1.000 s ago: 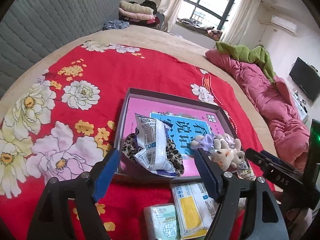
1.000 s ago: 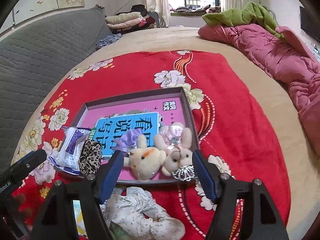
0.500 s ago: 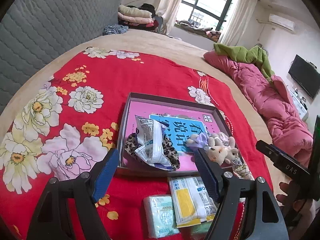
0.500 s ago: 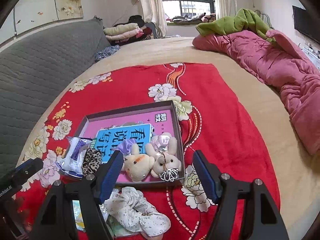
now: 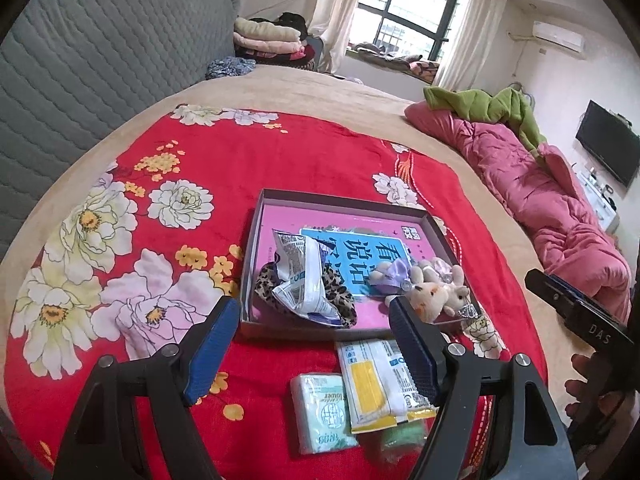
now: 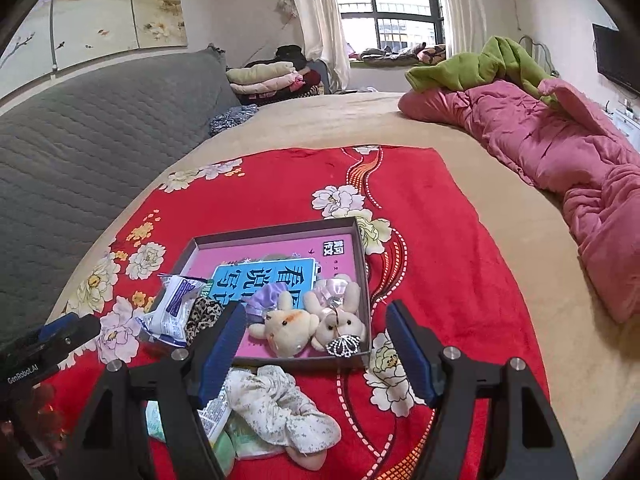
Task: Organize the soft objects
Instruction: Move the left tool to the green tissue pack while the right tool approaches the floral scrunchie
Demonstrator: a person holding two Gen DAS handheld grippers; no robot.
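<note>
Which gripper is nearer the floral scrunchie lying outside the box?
Right. The floral scrunchie lies just below the right gripper; the left gripper hovers farther left, over the tissue packets.

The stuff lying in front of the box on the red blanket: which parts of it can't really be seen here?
- Pale green bundle, left wrist view: mostly under the yellow-and-white packet and behind the left claw; unidentifiable.
- Tissue pack: print too small to read.
- Floral scrunchie, right wrist view: covers the packets beneath; the right claw hides its left edge.
- Leopard scrunchie: largely under the crumpled wrapper.
</note>
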